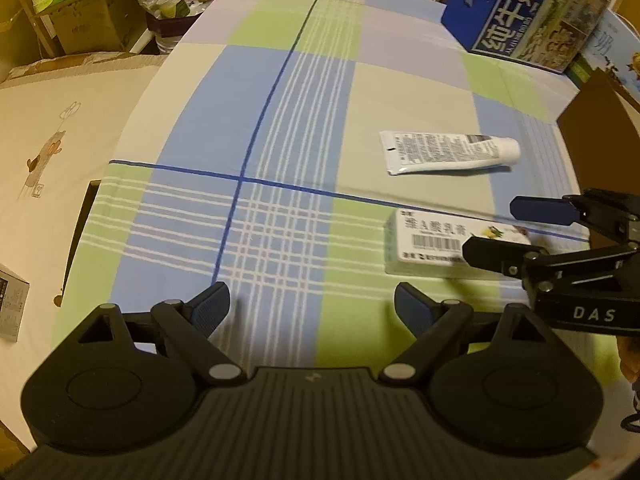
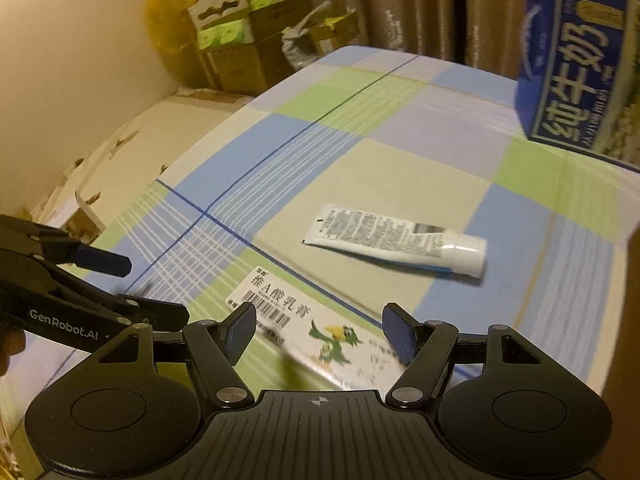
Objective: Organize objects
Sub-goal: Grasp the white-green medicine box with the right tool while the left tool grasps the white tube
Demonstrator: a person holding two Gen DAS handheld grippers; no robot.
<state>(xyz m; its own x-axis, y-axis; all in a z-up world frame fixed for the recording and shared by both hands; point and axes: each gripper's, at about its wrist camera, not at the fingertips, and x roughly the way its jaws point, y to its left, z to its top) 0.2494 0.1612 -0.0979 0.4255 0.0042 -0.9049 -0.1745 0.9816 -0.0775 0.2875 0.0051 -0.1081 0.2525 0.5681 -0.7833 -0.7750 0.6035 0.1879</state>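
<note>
Checked cloth (image 1: 280, 128), blue, green and beige squares, covers the table. Milk carton (image 1: 532, 12), blue with white lettering, stands at the far right corner; a brown box (image 1: 600, 140) sits at the right edge in front of it, only partly in view. Stacked cardboard boxes (image 1: 80, 12) on the floor beyond the far left corner. Left gripper (image 1: 312, 312) over the near part of the cloth, jaws spread wide, nothing between them. Right gripper (image 2: 318, 332) comes in from the right, jaws spread wide, hanging low over the ointment box (image 2: 316, 340); the box lies between the fingers, contact not clear, view blurred there. Ointment box is white, flat on the cloth, with a barcode and a green bird print, on the near right of the table. White tube (image 1: 448, 152) lies on its side on a beige square just beyond the box, apart from it, cap pointing right. Left gripper is well left of both items.
</note>
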